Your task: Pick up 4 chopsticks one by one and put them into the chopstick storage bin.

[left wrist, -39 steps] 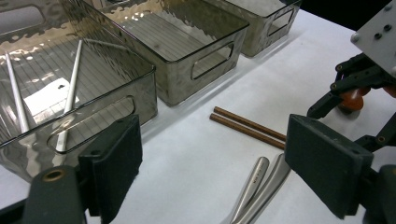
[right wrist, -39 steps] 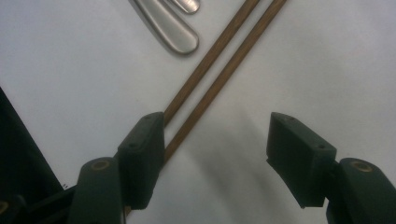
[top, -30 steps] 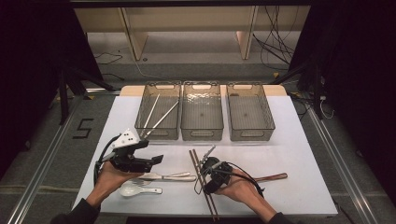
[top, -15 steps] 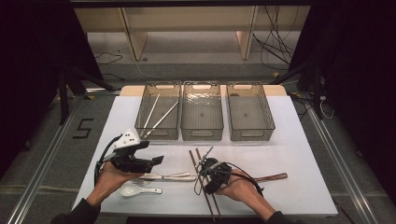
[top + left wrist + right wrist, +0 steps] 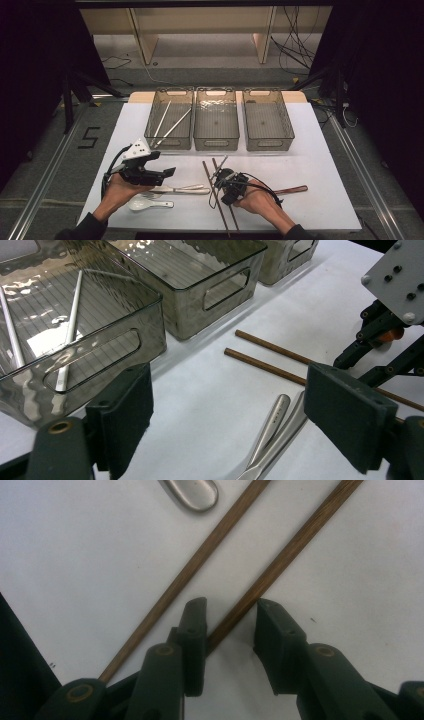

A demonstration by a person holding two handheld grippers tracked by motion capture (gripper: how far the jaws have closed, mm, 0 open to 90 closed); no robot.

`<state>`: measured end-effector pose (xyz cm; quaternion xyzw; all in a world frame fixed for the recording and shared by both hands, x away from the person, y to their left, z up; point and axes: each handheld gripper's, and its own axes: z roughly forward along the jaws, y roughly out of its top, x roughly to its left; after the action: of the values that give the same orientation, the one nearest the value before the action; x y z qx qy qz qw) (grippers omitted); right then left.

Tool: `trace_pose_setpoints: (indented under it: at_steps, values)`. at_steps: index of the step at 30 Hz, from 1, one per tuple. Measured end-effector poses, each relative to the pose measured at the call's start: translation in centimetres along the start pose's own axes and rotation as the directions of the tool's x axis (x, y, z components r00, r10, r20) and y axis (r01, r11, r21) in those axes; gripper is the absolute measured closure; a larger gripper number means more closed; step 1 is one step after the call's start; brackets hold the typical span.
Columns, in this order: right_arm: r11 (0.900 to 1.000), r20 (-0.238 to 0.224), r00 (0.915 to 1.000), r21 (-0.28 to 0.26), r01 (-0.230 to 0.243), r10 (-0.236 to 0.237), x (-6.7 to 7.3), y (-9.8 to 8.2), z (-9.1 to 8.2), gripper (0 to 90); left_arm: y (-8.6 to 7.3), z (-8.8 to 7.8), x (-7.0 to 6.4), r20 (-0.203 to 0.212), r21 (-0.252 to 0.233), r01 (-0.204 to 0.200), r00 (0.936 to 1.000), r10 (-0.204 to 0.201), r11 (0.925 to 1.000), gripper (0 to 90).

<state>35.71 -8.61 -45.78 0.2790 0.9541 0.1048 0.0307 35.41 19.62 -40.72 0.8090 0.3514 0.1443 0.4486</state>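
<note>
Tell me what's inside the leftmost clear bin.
The leftmost clear bin holds two pale chopsticks, lying slanted on its ribbed floor. In the left gripper view the near wall's wavy plastic blurs their lower ends, so whether anything small sits right against that wall is unclear.

chopsticks: brown wood, matt, fine straight grain
gripper pads: dark rubbery facing, matt, slightly grainy
gripper top plate: pale grey, flat, looks metal, dull sheen
bins: smoky clear plastic, glossy, ribbed floor, wavy walls
pale sticks in bin: smooth, light, satin
cutlery handles: polished metal, reflective
spoon: white, glossy
table cover: white, matt, smooth
</note>
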Motion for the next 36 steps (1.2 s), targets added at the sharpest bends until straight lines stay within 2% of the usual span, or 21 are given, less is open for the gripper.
trace_pose_setpoints:
  at_steps: [4,6,9,19,22,29,36]
  values:
    - [1.000,0.010,0.9999,0.014,0.006,-0.006,0.11,0.19,0.04,66.6,0.00,0.04,-0.04,-0.001,-0.001,0.001,1.0000,-0.001,1.0000,19.6]
    - [1.000,0.011,0.9999,0.020,-0.013,0.013,0.13,0.30,0.07,65.9,0.00,0.07,-0.04,-0.001,0.000,-0.001,1.0000,0.001,1.0000,19.7]
    - [1.000,0.006,0.9998,0.022,-0.016,0.016,0.07,0.29,0.10,65.3,0.00,0.08,-0.09,0.000,0.000,0.001,1.0000,-0.001,1.0000,19.7]
    - [1.000,0.012,0.9999,0.031,0.000,-0.001,0.25,0.35,0.10,66.4,-0.02,0.06,-0.05,-0.007,0.000,0.001,1.0000,-0.001,1.0000,20.3]
    - [0.999,0.000,1.0000,0.039,0.001,-0.001,0.08,0.32,0.07,69.1,-0.03,0.06,-0.07,-0.006,0.000,0.000,1.0000,0.000,1.0000,20.3]
    - [0.998,-0.009,0.9998,0.054,-0.017,0.017,-0.28,0.17,-0.06,83.6,-0.01,0.07,-0.11,0.001,0.003,-0.003,1.0000,0.003,1.0000,20.4]
    - [0.998,-0.014,0.9996,0.054,-0.024,0.025,-0.49,0.10,-0.06,85.4,-0.01,0.11,-0.14,0.003,0.006,-0.003,1.0000,0.003,1.0000,20.4]
